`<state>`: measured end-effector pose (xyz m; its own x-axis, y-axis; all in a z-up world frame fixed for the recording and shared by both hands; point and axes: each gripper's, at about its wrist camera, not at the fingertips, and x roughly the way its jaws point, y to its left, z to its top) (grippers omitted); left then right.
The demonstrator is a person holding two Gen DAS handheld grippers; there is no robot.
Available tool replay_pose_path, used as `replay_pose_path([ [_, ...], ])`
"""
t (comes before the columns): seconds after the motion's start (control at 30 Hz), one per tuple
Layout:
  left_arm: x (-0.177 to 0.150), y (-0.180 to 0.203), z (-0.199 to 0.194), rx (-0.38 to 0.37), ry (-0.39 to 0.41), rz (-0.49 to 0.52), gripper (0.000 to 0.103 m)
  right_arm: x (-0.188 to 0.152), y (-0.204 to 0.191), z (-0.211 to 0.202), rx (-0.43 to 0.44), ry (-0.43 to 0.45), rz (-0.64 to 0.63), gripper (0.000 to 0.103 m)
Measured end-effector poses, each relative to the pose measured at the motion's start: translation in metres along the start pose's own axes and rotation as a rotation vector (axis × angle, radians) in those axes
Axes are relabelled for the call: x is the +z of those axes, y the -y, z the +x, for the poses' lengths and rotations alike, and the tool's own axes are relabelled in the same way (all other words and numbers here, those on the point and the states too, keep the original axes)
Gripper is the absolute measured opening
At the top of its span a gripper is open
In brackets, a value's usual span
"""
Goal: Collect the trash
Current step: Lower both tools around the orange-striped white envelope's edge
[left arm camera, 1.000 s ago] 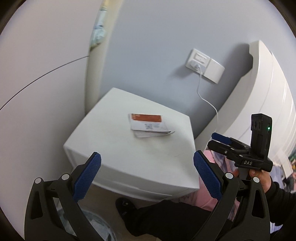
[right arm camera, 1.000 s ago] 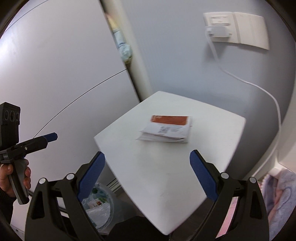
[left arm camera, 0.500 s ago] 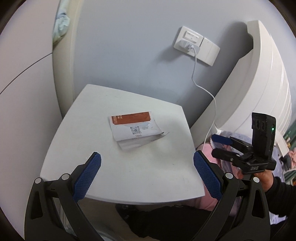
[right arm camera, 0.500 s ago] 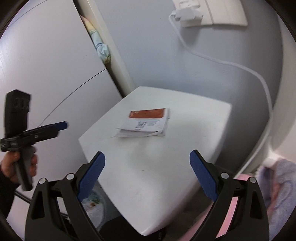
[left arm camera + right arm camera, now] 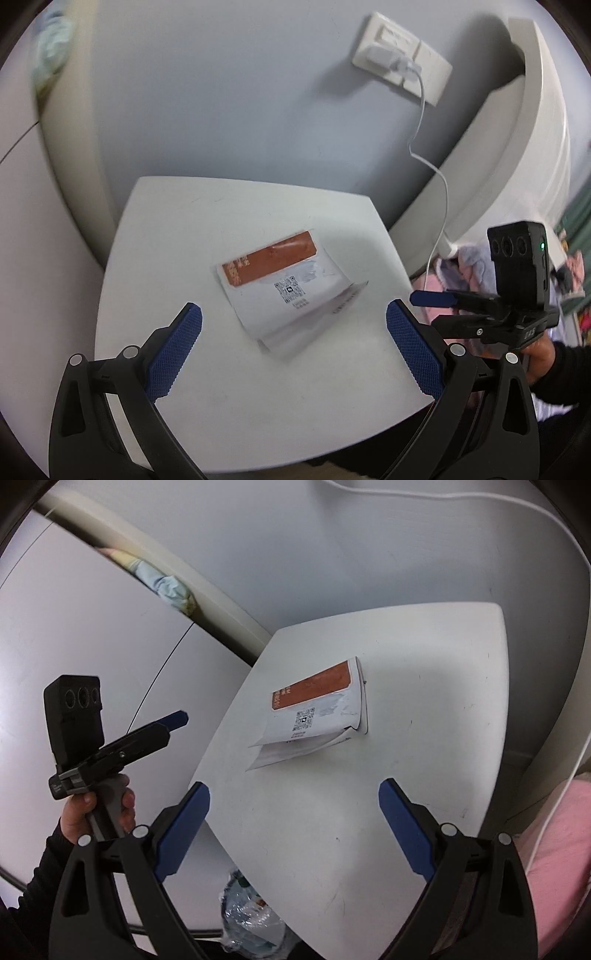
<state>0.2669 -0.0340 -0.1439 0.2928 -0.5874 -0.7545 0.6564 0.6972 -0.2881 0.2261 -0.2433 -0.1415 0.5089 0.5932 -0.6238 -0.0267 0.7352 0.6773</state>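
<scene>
Left wrist view: both grippers' fingers (image 5: 177,347) spread, torn envelope (image 5: 284,291) flat on nightstand (image 5: 184,398), orange end toward wall.

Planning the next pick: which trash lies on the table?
The orange-and-white packet with the QR code; the crumpled clear plastic sits below the tabletop.

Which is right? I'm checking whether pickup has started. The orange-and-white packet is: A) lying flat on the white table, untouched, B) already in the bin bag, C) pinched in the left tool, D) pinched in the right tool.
A: the packet lies on the white table, with the left tool and right tool both open and short of it.
</scene>
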Motion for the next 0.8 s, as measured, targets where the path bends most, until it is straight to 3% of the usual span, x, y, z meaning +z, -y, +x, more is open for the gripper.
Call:
replay_pose_path([
  [0.23,0.018,-0.012,0.037,-0.049,-0.087,0.113,0.097,0.002,0.005,0.014,0.000,-0.001,0.041,0.090],
  [0.8,0.040,-0.038,0.088,-0.210,-0.227,0.211,0.097,-0.006,0.006,0.048,0.007,0.008,0.140,0.090],
])
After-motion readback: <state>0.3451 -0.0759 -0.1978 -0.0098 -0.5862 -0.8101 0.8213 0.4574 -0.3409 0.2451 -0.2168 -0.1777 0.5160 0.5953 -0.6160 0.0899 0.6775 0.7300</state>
